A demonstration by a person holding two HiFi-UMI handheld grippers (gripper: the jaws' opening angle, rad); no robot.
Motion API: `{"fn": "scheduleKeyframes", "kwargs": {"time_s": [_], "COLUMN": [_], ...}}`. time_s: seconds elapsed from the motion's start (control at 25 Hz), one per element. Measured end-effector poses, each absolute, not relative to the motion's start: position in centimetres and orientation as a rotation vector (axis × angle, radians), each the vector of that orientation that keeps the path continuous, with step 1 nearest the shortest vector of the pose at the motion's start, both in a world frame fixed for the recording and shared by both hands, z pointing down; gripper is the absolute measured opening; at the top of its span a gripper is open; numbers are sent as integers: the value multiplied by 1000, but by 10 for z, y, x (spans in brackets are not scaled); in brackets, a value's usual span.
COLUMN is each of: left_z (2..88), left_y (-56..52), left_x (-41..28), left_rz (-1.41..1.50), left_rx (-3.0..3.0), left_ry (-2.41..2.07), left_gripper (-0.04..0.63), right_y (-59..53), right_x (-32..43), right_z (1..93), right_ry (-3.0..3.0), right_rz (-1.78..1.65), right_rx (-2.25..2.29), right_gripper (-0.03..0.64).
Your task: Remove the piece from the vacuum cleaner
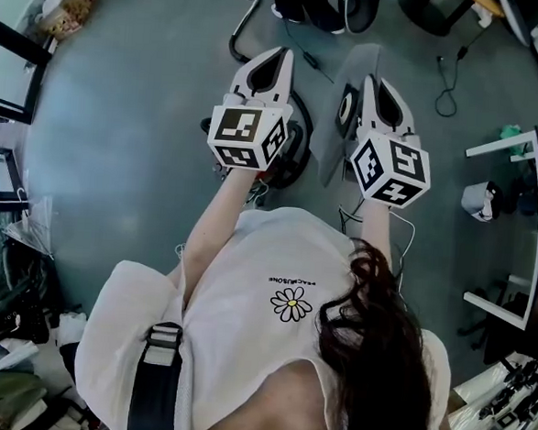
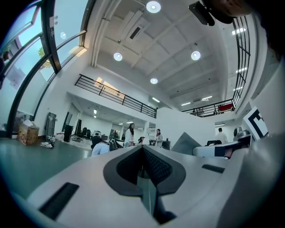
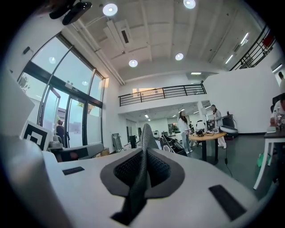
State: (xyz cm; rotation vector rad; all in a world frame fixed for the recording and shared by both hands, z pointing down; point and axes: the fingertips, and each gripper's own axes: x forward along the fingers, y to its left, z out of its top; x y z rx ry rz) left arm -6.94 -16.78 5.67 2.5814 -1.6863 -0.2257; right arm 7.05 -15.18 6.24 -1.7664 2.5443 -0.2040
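Evidently my right tongs [image 3: 143, 153] were clamped shut on the grey flat piece [image 1: 330, 140], seen edge-on between the jaws, its long axis running 12 to 6 alongside them. My left tongs [image 2: 143, 156] were closed together on nothing, level beside the right pair at 9 o'clock. The vacuum cleaner [image 1: 291, 160] sat dark on the floor [image 1: 120, 107] well below, under the left tongs, at about 8 o'clock from the piece. I judged the piece free of the machine; the right hand, bearing it, should carry it clear toward 3 o'clock.
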Motion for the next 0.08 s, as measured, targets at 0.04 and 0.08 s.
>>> {"fn": "scheduleKeyframes", "kwargs": {"time_s": [0.04,0.08], "left_z": [56,55], "left_y": [-167,-167], "left_x": [-70,-70], "left_rz": [-234,-243], "left_rx": [2580,2579], "left_ry": [-1679,-1671], "left_gripper": [3,3], "right_y": [-151,-150], "right_x": [70,70], "right_z": [62,62], "right_ry": [2543,2541], "right_rz": [-202,-200], "right_rx": [-1768,-1769], "right_gripper": [32,32]}}
